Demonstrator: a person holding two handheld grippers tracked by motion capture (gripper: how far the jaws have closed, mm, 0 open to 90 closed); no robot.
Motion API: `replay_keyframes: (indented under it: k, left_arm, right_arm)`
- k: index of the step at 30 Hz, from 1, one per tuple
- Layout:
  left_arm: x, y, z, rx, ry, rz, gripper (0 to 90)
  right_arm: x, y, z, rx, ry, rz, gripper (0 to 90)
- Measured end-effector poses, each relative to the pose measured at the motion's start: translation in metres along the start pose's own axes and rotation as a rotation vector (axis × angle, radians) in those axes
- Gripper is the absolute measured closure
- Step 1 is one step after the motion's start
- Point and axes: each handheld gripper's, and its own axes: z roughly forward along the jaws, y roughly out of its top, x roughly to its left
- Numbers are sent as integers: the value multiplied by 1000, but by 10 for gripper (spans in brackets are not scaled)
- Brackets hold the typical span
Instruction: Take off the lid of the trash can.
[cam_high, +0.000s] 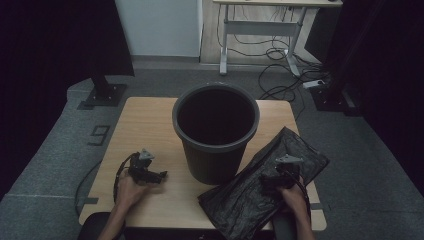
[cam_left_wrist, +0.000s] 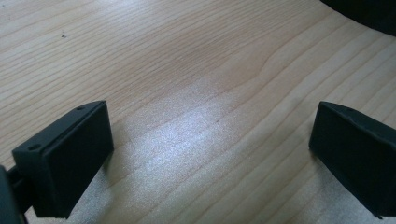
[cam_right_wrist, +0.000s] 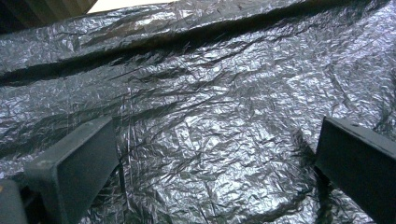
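A dark grey ribbed bin (cam_high: 215, 131) stands upright and empty in the middle of the wooden table (cam_high: 140, 120). A folded black plastic bag (cam_high: 240, 192) lies flat to its right, reaching the table's front edge. My right gripper (cam_high: 267, 181) rests low over the bag, jaws wide apart; the crinkled black plastic bag (cam_right_wrist: 210, 116) spreads beneath them with nothing pinched. My left gripper (cam_high: 159, 176) sits on the table left of the bin, pointing toward it. Its jaws are open over bare wood (cam_left_wrist: 201, 112), and the bin's edge (cam_left_wrist: 369, 11) shows at the top right.
The table is small, with grey carpet (cam_high: 60, 145) all around. A black stand base (cam_high: 102, 92) sits beyond the far left corner. A white desk frame (cam_high: 260, 30) and loose cables (cam_high: 285, 75) lie behind the table.
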Motion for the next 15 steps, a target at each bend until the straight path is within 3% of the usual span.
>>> replay_keyframes:
  k: [9,15]
  left_arm:
    - [2,1,1,-2,-13,9,0]
    - [2,6,1,38,-13,11,0]
  right_arm:
    - [0,0,0,0,0,0,0]
    - [0,0,0,-1,0,0,0]
